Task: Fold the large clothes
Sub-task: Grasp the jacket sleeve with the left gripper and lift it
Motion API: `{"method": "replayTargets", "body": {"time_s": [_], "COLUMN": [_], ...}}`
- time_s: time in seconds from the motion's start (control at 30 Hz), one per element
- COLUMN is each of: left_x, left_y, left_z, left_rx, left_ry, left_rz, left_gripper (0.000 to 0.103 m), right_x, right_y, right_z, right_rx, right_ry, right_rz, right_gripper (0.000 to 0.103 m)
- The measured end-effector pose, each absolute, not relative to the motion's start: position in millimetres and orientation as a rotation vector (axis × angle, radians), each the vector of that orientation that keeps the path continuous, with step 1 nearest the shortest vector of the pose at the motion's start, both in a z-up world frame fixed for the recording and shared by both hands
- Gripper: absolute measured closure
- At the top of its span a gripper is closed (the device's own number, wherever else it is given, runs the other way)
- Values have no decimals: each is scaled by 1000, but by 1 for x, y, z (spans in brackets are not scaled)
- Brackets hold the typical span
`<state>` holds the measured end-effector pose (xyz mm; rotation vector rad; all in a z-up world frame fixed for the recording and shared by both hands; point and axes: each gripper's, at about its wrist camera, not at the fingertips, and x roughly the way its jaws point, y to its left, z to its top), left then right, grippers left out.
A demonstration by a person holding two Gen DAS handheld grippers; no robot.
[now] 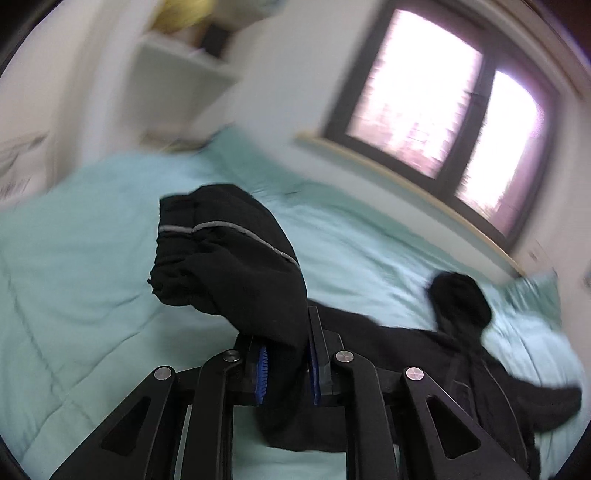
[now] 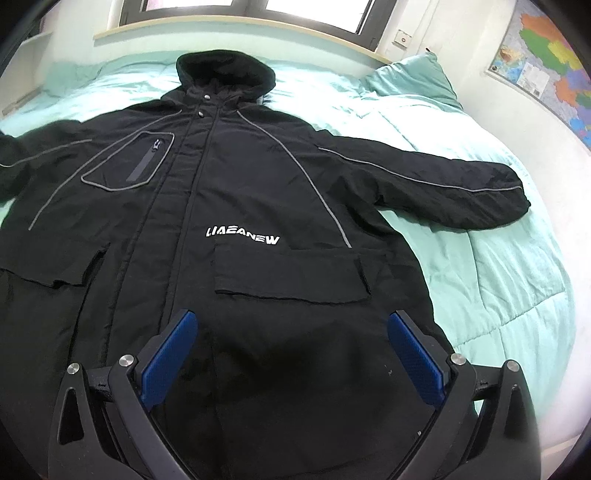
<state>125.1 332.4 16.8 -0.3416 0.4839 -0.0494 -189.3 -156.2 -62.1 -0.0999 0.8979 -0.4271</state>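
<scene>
Your left gripper is clenched on a sleeve of the black jacket. The cloth is pinched between the blue pads, and the cuff end with its grey piping stands up above the fingers, lifted off the bed. The left wrist view is motion-blurred; the hood shows beyond, low on the quilt.

Your right gripper is released, fingers wide apart, hovering over the lower front of the jacket, below the flap pocket. I cannot tell whether the fingertips touch the cloth.

The jacket lies front up on the mint-green quilt of the bed, hood toward the window. Its other sleeve is spread out flat to the side. A pillow sits beyond that sleeve, and a map hangs on the wall.
</scene>
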Motion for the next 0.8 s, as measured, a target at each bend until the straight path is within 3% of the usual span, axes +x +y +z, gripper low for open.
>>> {"method": "replayTargets", "body": {"time_s": [0.23,0.4,0.6,0.73,0.8], "left_x": [106,100,105,120,129], "left_y": [191,70,-42,-87,-108], "left_z": [69,69,-1,-66,-94], "left_rx": [-166,-56,45,66,76], "left_ry": [468,555,764,972,1075], "left_rz": [-308,-524,-681,-752,-762], "left_gripper": [86,86,86,75,75], "right_x": [-213,-231,-245,-248,-246], "right_y": [-172,-198,-230,-244,-246], "right_z": [-47,-36,-32,-33,-33], "right_rx": [-35,31,91,97,87], "right_ry": [857,818,803,809,815], "right_rz": [-417,-442,-477,-494,-489], "right_gripper": [0,0,0,0,0]}}
